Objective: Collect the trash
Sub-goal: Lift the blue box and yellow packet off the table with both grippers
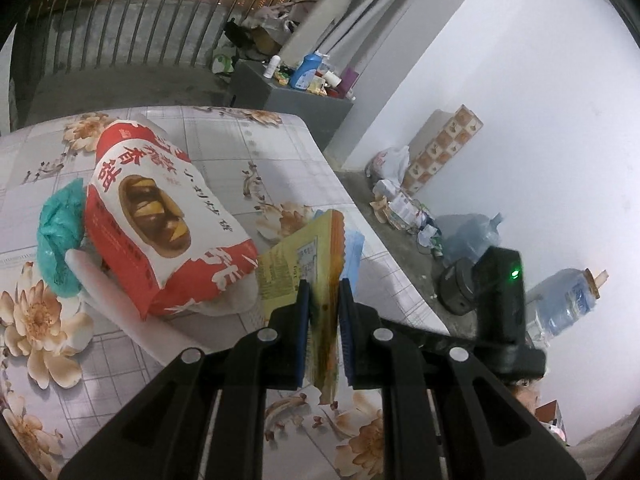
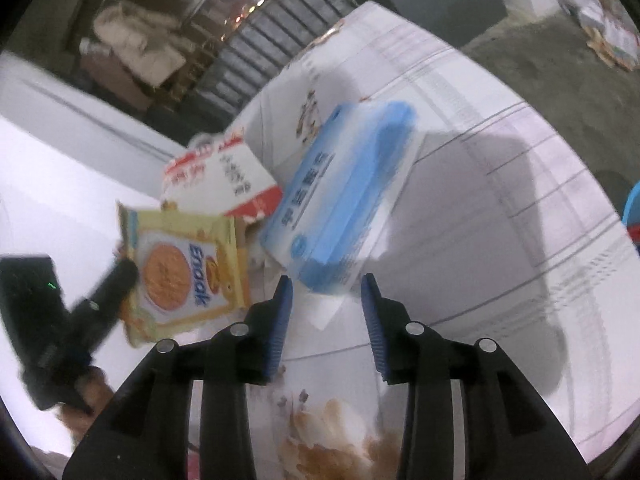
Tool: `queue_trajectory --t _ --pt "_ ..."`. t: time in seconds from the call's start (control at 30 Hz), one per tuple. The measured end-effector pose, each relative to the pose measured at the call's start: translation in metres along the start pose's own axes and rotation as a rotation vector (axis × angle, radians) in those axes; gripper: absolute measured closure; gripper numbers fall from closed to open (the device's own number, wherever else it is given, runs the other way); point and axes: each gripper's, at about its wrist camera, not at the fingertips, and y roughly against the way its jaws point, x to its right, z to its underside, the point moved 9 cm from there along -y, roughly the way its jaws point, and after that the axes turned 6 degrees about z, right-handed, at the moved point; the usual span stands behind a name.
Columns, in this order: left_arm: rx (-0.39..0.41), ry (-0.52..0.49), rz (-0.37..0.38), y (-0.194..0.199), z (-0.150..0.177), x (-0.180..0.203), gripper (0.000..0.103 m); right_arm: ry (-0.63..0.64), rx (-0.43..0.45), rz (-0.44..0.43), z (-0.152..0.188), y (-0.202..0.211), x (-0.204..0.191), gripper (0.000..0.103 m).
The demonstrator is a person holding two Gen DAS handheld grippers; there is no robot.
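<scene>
Nearest to us, the left gripper (image 1: 324, 286) has its fingers pinching a flat yellow foil biscuit packet (image 1: 298, 262), clamped by one edge and standing up between the blue pads, clear of the flower-printed worktop (image 1: 280, 160). The right gripper (image 2: 326, 280) has its fingers spread with nothing between them, and just ahead of their tips lies a pale blue and white soft tissue pack (image 2: 340, 196), tilted on the cloth. Beyond and to the left of the left fingers rests a red and white paper bread bag (image 1: 160, 224), propped on something white, with a crumpled teal plastic bag (image 1: 60, 236) tucked further left behind it. We judge the main risk to be the thin packet sliding out, since only a narrow strip is gripped and any quick swing could shake it loose. A second risk is the right fingers nudging the tissue pack toward the far worktop edge rather than straddling it, because the pack sits askew to them. Both grippers slant downward toward the cloth; the left is seen in the right wrist view off to the left, carrying the packet (image 2: 188, 268) raised above the surface.
</scene>
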Motion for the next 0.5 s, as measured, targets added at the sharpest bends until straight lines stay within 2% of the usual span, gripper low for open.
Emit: queue_trajectory --t 0.27,0.5 --pt "0.003 -0.015 0.014 0.001 0.004 -0.002 0.09 0.064 0.041 0.117 -0.004 -0.017 -0.006 0.067" --pt "0.008 -0.017 0.024 -0.001 0.001 -0.001 0.09 0.047 0.083 0.143 -0.005 -0.019 -0.002 0.073"
